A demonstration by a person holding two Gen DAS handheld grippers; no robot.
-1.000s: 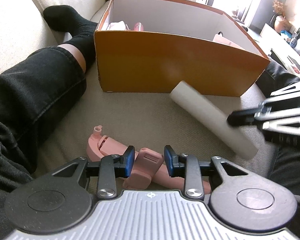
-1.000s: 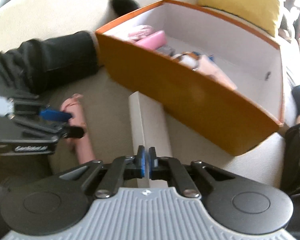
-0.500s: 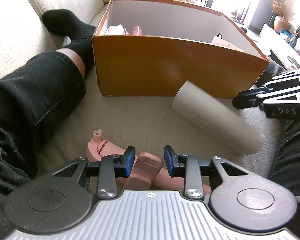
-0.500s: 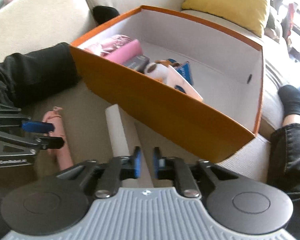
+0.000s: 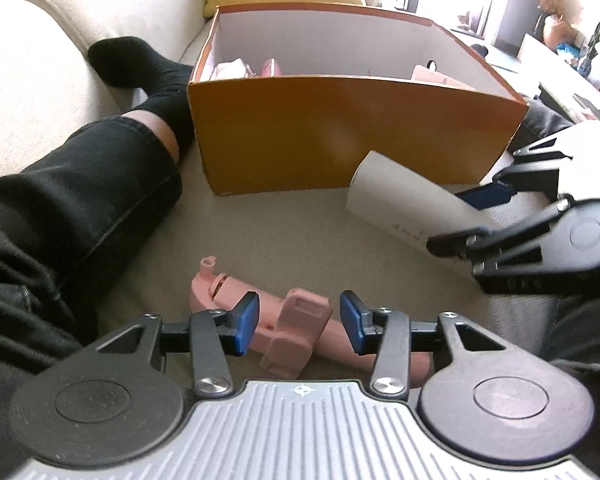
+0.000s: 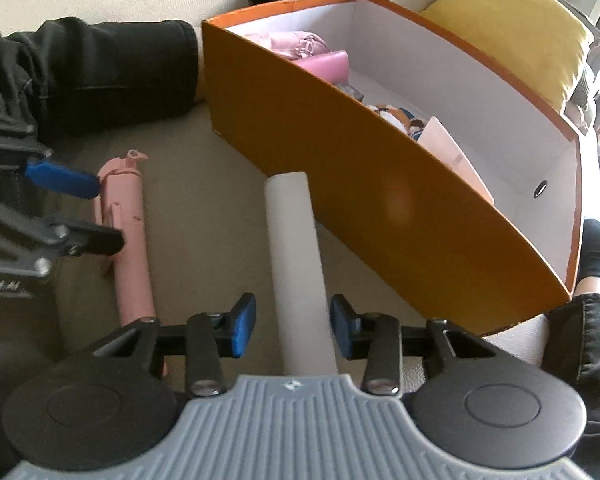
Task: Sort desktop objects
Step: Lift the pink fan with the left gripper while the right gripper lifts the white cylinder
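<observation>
I have both sets of jaws opening, my left gripper [image 5: 299,322] astride the pink selfie stick [image 5: 300,326] and my right gripper [image 6: 293,325] astride the white tube [image 6: 296,264], both lying on the sofa before the orange box [image 6: 380,200], and the round tube may roll away if a pad nudges it

Daylight pours in from the window area at the upper right of the left wrist view, blown out to white there, and leaves a soft sheen on the orange box [image 5: 340,132] front. Both fisheye views bend straight edges strongly and darken at the corners. The other gripper at each frame's edge looks smeared, while the sofa cushion [image 6: 204,216] carries only faint, diffuse shadows.
</observation>
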